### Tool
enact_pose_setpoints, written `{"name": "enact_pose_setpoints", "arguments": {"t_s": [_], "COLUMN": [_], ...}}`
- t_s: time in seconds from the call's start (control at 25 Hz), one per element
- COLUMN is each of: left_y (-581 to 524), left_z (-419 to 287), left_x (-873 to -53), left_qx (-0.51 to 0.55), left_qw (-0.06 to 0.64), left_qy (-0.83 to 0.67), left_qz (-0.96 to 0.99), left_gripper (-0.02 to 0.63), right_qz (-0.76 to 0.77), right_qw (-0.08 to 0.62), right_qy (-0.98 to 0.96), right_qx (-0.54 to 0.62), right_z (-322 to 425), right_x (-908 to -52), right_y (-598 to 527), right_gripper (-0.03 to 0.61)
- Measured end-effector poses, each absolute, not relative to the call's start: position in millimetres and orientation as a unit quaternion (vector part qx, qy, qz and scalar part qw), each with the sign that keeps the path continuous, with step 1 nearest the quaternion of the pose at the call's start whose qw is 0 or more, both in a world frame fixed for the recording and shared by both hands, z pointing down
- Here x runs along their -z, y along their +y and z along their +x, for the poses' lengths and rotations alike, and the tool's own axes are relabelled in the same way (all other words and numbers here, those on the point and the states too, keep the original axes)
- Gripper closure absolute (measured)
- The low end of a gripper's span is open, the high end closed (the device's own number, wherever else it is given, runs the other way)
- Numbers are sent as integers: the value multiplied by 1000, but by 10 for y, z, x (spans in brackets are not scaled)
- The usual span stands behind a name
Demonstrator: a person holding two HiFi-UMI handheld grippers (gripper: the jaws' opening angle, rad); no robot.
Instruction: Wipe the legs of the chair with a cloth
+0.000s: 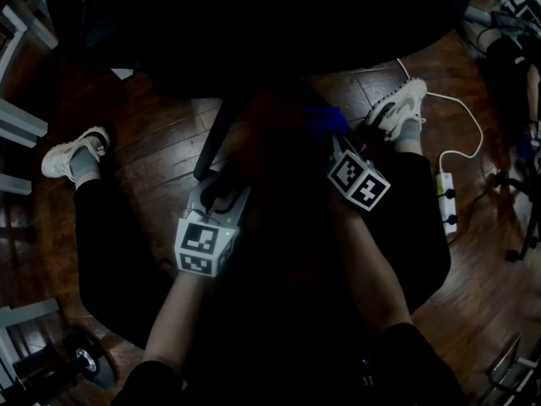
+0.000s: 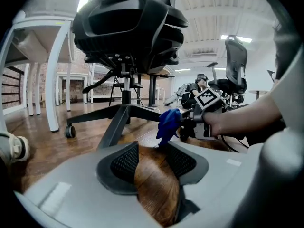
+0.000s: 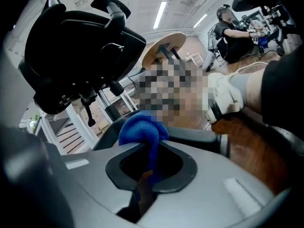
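Left gripper [image 2: 152, 148] hangs low over the wood floor [image 2: 42, 146], jaws wide apart with nothing between them, facing the black chair [image 2: 130, 27]. Right gripper [image 3: 151, 151] pinches a bunched blue cloth [image 3: 140, 129], just beside one chair leg [image 3: 199, 137]; contact unclear.

In the head view we find the chair [image 1: 254, 24] filling the upper centre, with one chair leg [image 1: 214, 138] running down from it to the left gripper [image 1: 221, 194]. Right of that leg sits the right gripper [image 1: 340, 149], with the cloth [image 1: 325, 118] between its jaws. A power strip [image 1: 445, 194] lies on the floor [image 1: 161, 134] at far right.
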State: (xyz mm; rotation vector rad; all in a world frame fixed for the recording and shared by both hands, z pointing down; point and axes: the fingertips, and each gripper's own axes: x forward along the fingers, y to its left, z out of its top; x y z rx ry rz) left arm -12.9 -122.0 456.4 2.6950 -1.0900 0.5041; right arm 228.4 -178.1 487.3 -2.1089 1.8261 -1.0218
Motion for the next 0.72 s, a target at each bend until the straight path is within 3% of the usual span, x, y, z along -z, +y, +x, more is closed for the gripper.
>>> {"name": "enact_pose_setpoints", "arguments": {"t_s": [0.2,0.44,0.72], "left_y": [-1133,-1041,-1029], "left_z": [74,153,162], "left_x": [-4544,-4570,-4525], "left_qx": [-164,-164,-167], "left_qw": [99,104,98], "left_qy": [-348,-340,-338], "left_qz": [918,920,921], "left_gripper": [425,425,425], "right_qz": [-729,-753,-685], "right_qw": [70,97,36], "right_qy": [592,551,685], "right_qx": [336,347,245], "right_z": [2544,2887,2325], "right_x": [-4930,-4947,-4305], "right_y": [-1418,-1062,-1505], "right_gripper": [534,535,535]}}
